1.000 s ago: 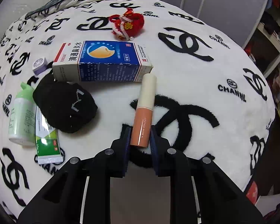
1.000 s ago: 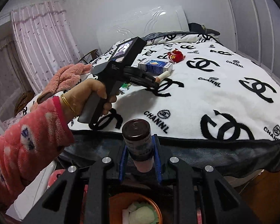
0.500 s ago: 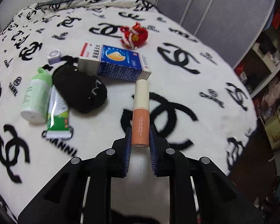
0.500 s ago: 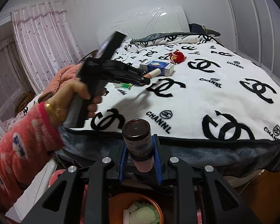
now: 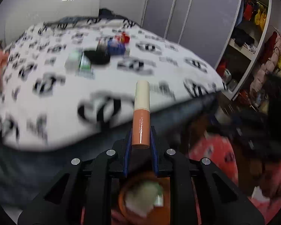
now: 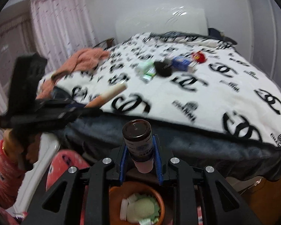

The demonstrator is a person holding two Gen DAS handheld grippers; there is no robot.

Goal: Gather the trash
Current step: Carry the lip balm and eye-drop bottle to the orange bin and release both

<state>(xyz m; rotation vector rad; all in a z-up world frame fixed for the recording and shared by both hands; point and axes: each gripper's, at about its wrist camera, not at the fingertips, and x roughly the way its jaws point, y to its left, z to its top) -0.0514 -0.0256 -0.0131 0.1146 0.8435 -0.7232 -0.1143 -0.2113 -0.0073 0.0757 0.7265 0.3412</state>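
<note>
Left tongs (image 5: pixel 140 140) clamped narrow on the lipstick tube (image 5: pixel 141 116), peach body between the blue pads, cream cap sticking out forward past the tips. A second ago this tube hung just above the blanket (image 5: pixel 65 97) beside the blue box (image 5: pixel 116 46); now the left tongs have pulled back off the bed, past the dark bed edge, and the orange bin (image 5: pixel 125 193) sits directly below and behind the jaws. Heavy blur in the left view fits a fast carry.

Right tongs (image 6: pixel 140 150) gripping the brown-capped bottle (image 6: pixel 138 140), grip unchanged from a second back. It hangs just above the same orange bin (image 6: pixel 114 193), which already holds pale crumpled scraps. The right view has swung slightly, nothing else different.

From the right view, the other gripper and its tube have come from mid-bed to the near left, level with the bed edge, the hand (image 6: pixel 15 142) low left.

Meaning: both items are lifted and at the bin, neither dropped yet. Next move is probably to open over the bin, one at a time. Still on the blanket well ahead of both tongs: green bottle (image 6: pixel 144 66), green tube (image 6: pixel 149 74), black cap (image 6: pixel 163 68), blue box, red charm (image 6: pixel 199 57).
</note>
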